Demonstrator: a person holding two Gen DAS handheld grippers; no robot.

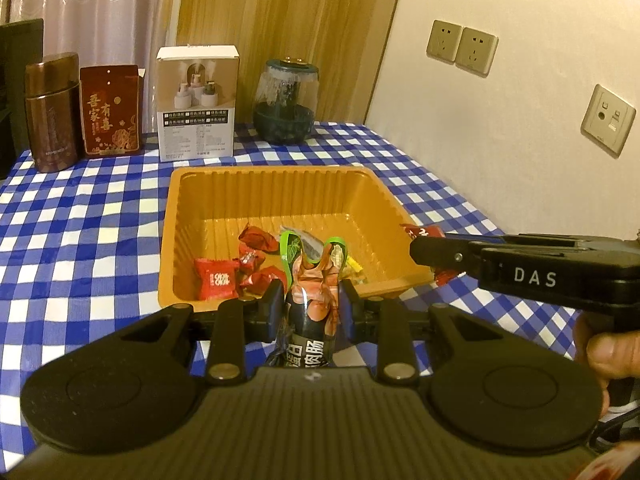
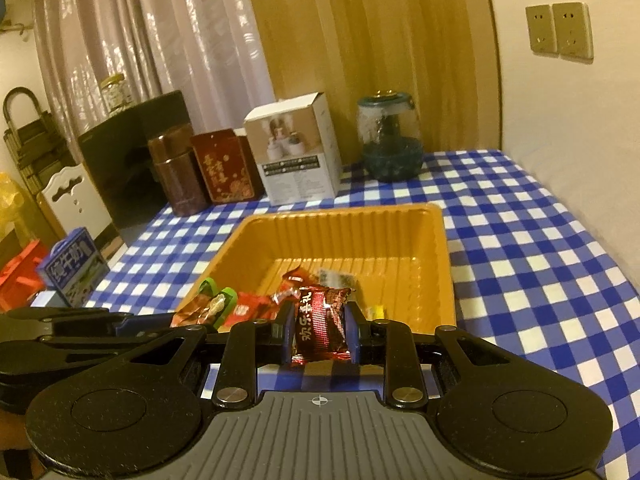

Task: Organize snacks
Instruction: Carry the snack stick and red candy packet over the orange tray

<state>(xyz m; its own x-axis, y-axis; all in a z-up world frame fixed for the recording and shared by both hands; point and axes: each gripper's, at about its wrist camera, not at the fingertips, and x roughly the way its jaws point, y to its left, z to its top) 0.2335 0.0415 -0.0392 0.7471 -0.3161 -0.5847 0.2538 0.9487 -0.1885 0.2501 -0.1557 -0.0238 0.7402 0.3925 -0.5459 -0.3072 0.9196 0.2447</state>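
I am carrying two wrapped snacks over the near rim of the orange tray (image 1: 256,184).

My left tool (image 1: 308,302) is pinching a glossy, crinkled black sausage packet (image 1: 310,300) with green notched ends, keeping it upright so it clears the tray's ribbed plastic wall. My right tool (image 2: 320,330) is clamping a red foil candy (image 2: 320,320) at its flat sides. Both are hanging above the checked surface (image 1: 100,216), just short of the red candies (image 1: 216,280) lying in the tray.

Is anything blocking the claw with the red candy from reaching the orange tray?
No. The right claw grips the red candy near the orange tray's front rim, and nothing visible stands between them. The left claw is off to the side.
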